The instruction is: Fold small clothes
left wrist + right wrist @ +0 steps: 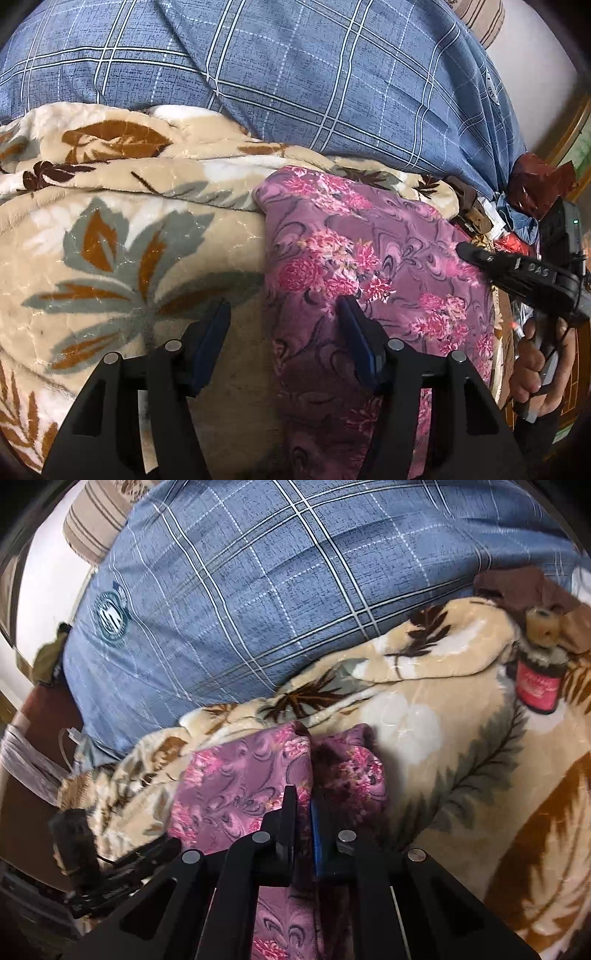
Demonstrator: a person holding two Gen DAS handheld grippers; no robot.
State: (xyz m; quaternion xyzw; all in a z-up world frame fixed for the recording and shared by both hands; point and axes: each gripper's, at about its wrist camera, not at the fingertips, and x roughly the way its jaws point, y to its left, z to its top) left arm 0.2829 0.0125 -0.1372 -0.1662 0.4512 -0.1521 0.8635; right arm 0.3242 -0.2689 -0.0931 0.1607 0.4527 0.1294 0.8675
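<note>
**Soft floral garment mid-fold on the blanket**

Here, the left gripper (284,317) is hanging spread apart over the garment's (369,266) left edge on the beige blanket (110,236). The right gripper (303,805) is pinching a raised fold. It is likely handling light and limp; edges are offering the best hold.

A purple cloth garment (373,266) with pink flower clusters and dark swirls fills the lower middle of both views. Under it lies a beige plush blanket (122,236) printed with grey, rust-brown and white leaves. Across the top spreads a blue quilt (258,590) crossed by white and dark check lines. A small red-labelled dark bottle (537,686) sits at right.
</note>
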